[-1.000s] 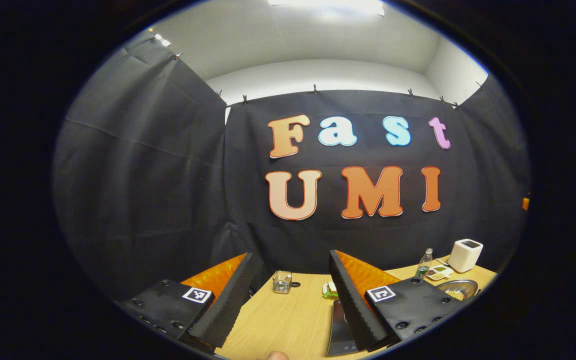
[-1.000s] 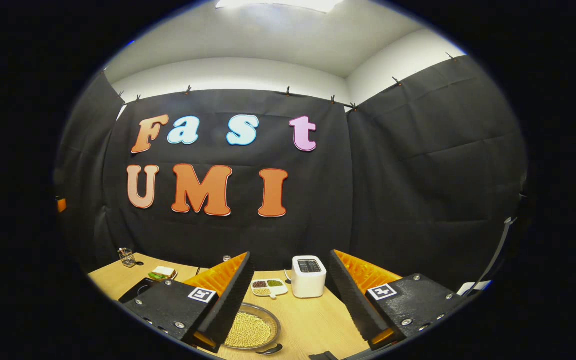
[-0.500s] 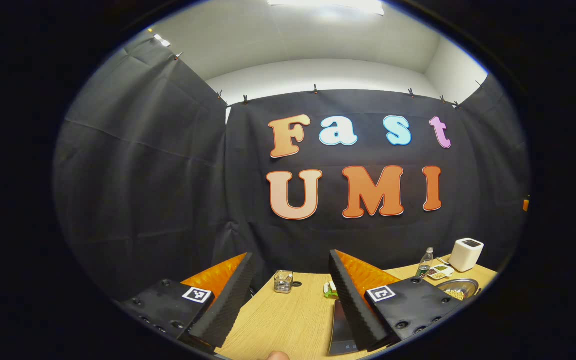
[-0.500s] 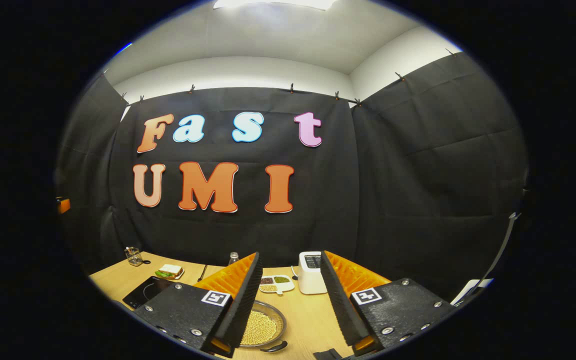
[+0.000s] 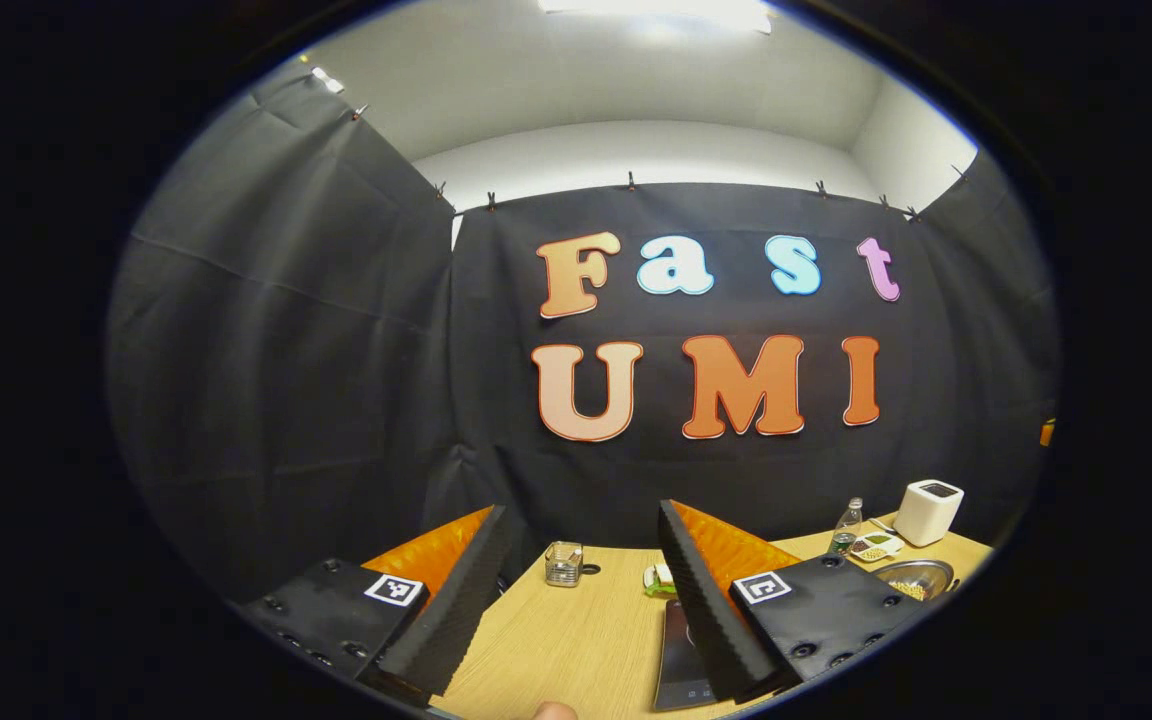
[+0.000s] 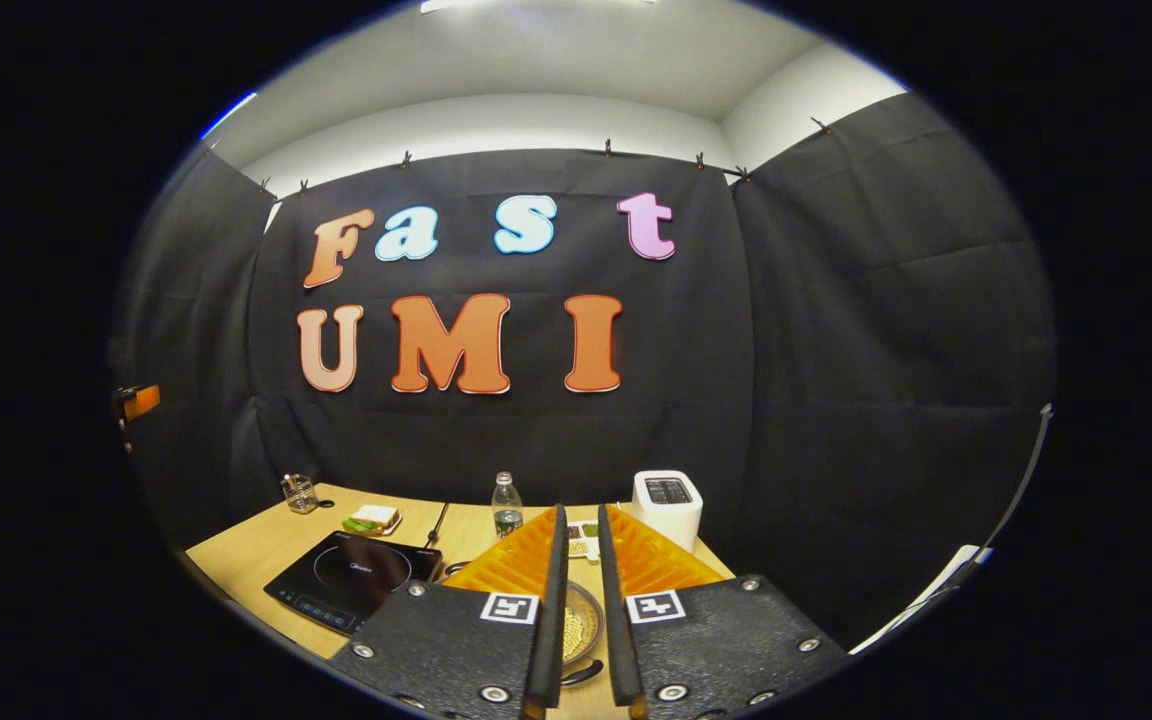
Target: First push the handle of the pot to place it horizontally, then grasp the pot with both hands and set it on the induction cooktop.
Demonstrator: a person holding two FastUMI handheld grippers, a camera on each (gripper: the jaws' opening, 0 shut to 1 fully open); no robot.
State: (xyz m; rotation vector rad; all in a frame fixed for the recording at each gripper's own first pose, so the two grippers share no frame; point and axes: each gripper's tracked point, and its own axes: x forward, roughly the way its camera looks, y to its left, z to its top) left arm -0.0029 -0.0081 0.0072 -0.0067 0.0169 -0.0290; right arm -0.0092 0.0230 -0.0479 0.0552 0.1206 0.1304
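The metal pot [image 6: 579, 628], holding pale beans, sits on the wooden table just below my right gripper [image 6: 581, 510]. It shows through the slit between the two fingers, its dark handle [image 6: 584, 673] at the near side. That gripper's jaws are almost together with nothing between them. To the pot's left lies the black induction cooktop [image 6: 351, 585]. In the left gripper view my left gripper [image 5: 581, 515] stands open over bare table, the cooktop [image 5: 681, 650] under its right finger and the pot [image 5: 916, 578] far to the right.
At the back of the table [image 6: 236, 550] stand a white toaster [image 6: 668, 505], a water bottle [image 6: 506, 505], a sandwich on a plate [image 6: 371, 520], a glass jar [image 6: 298, 492] and a divided dish [image 6: 581, 540]. Black cloth walls close in the booth.
My right gripper's jaws have closed from wide apart to a narrow slit, and its view has swung right and tipped down over the pot. The left gripper has hardly moved.
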